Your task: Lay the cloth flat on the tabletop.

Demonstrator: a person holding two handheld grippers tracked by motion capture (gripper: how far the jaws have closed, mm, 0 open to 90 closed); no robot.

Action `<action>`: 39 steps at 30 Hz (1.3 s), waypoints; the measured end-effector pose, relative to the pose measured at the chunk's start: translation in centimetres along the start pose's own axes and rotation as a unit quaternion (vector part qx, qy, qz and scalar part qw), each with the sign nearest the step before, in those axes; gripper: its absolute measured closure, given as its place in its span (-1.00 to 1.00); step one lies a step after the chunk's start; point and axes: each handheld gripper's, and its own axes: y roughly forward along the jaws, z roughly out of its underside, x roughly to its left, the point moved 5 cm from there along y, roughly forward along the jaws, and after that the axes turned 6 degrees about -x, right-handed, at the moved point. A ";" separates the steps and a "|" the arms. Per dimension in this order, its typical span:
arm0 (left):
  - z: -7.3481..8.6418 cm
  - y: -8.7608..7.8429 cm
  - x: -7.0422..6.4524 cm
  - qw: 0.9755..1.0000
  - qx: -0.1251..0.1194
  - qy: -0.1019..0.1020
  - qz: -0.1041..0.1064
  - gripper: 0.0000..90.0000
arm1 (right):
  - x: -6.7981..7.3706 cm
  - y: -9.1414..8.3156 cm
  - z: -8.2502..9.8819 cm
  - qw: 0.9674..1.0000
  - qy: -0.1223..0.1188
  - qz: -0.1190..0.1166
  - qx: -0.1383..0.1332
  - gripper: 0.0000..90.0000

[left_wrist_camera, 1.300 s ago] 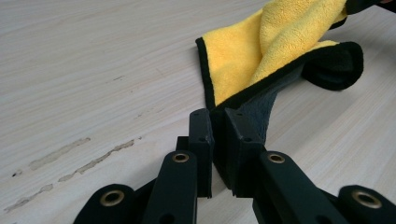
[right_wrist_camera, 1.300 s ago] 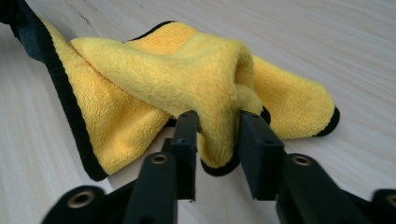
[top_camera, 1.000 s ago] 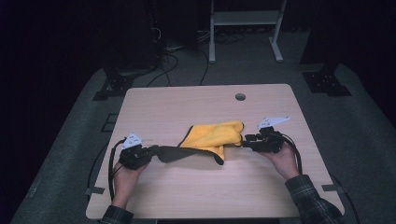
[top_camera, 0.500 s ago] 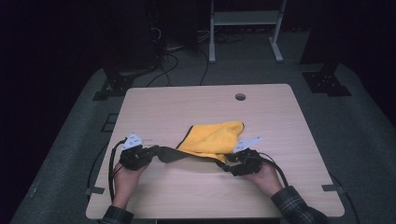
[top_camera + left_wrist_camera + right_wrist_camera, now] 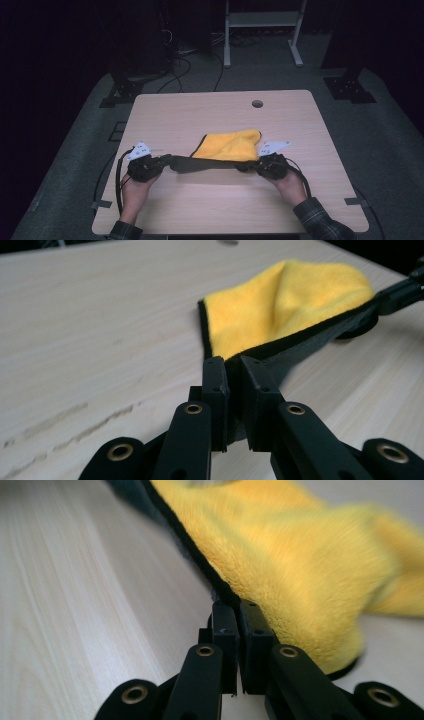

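Nearest the table's front edge, the person's two hands each hold a gripper low over the wooden table (image 5: 165, 210). The left gripper (image 5: 167, 162) has its jaws pressed together on the dark-edged corner of the yellow cloth (image 5: 231, 145); in the left gripper view the two black jaws stand almost touching, with the cloth's black hem (image 5: 280, 342) pinched between their tips. The right gripper (image 5: 248, 167) has just been closing its jaws, and they now clamp the cloth's opposite near corner: in the right gripper view the jaws meet on the black hem where the yellow pile (image 5: 300, 570) begins, with no gap visible between them.

Between the two grippers the cloth's near edge runs as a dark band, stretched roughly straight from one grip to the other and turned so that its grey underside (image 5: 200, 163) faces up. Beyond that band the yellow body of the cloth lies bunched on the table around its middle, slightly right of centre, its far part humped and folded. Farther back, a small round hole (image 5: 257, 104) sits in the tabletop near the far edge.
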 end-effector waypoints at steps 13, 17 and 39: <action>-6.5 -2.7 -2.6 0.994 -0.094 0.045 0.016 0.82 | -0.7 -7.7 -7.0 0.994 -0.023 0.001 -0.109 0.93; -6.8 -2.6 -2.3 0.994 -0.096 0.044 0.015 0.82 | -1.4 -7.9 -7.9 0.994 -0.020 -0.002 -0.111 0.92; -1.7 0.7 3.6 0.998 -0.015 -0.023 -0.059 0.77 | -6.2 -0.5 -1.4 0.998 0.053 0.019 -0.009 0.28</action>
